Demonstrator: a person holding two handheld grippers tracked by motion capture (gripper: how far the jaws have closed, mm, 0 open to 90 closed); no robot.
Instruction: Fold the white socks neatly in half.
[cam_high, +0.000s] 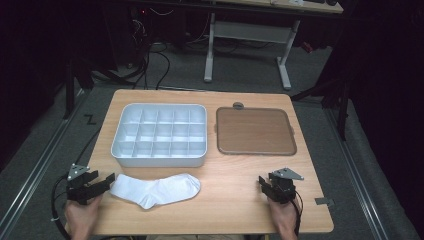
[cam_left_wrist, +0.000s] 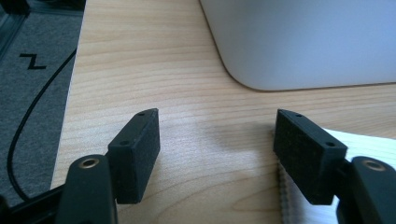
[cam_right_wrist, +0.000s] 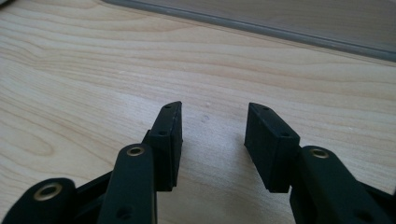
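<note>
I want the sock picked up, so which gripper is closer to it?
Left. The left gripper sits right at the white sock's cuff end, jaws open. The right gripper is well off beyond the toe.

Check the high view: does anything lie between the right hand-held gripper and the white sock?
No. In the high view, bare wooden table separates the right hand-held gripper from the white sock.

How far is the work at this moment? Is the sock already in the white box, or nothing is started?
Nothing looks done yet: the sock lies flat on the table, and the white box has bare compartments. Nothing is in hand; the left tongs sit open beside the sock's end, and the right tongs are open over bare wood. Any moving of the sock remains.
</note>
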